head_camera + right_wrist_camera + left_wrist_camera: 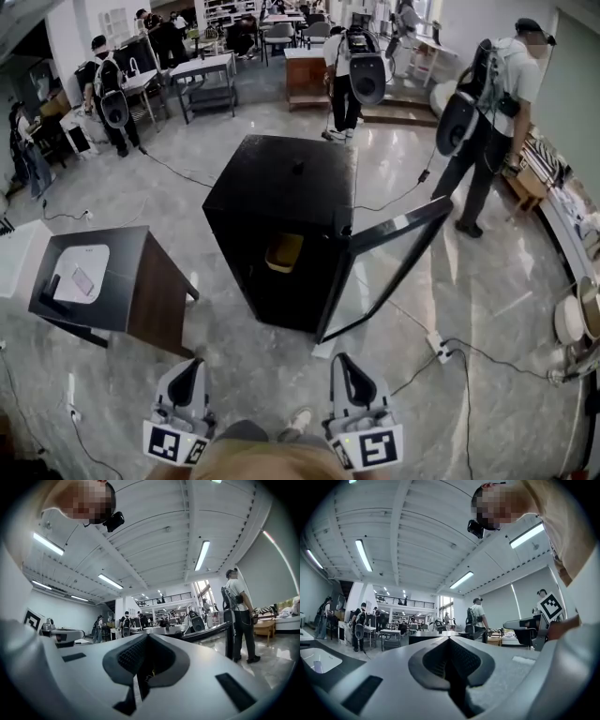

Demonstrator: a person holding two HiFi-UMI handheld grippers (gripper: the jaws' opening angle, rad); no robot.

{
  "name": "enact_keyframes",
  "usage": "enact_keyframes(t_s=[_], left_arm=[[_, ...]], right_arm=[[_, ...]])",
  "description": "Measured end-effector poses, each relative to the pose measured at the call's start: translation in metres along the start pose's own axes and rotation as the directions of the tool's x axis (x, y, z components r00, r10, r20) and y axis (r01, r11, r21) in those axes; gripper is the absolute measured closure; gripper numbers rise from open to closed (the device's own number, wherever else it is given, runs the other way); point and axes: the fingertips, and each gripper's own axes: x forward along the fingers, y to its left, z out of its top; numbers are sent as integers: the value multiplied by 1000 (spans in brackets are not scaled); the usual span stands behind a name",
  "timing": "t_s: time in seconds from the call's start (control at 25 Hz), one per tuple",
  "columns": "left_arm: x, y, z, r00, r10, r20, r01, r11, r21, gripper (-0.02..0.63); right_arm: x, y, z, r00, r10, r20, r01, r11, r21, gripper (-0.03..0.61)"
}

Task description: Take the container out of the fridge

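A black mini fridge [281, 225] stands on the floor ahead of me, its glass door [389, 267] swung open to the right. Inside it, a yellow container [284, 251] shows on a shelf. My left gripper [192, 367] and right gripper [345, 364] hang low near my body, well short of the fridge, both pointing toward it. Both are shut with nothing between the jaws. In the left gripper view the left gripper [450, 641] has its jaws pressed together. The right gripper [146, 637] looks the same in the right gripper view.
A dark side table [103, 281] with a white tray stands left of the fridge. Cables and a power strip [439, 347] lie on the floor at the right. Several people with backpacks [487, 103] stand behind. Shelving with plates [572, 319] lines the right edge.
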Motion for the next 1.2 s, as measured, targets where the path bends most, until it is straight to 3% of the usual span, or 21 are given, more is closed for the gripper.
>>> enact_keyframes(t_s=[0.4, 0.76, 1.2], left_arm=[[15, 31, -17, 999, 47, -18, -47, 998, -29, 612], [54, 76, -15, 1000, 16, 10, -16, 999, -48, 612], [79, 101, -23, 1000, -20, -2, 20, 998, -62, 612]], right_arm=[[42, 6, -14, 998, 46, -43, -46, 999, -13, 575], [85, 0, -10, 998, -16, -65, 13, 999, -48, 575], [121, 11, -11, 997, -30, -73, 26, 998, -53, 575]])
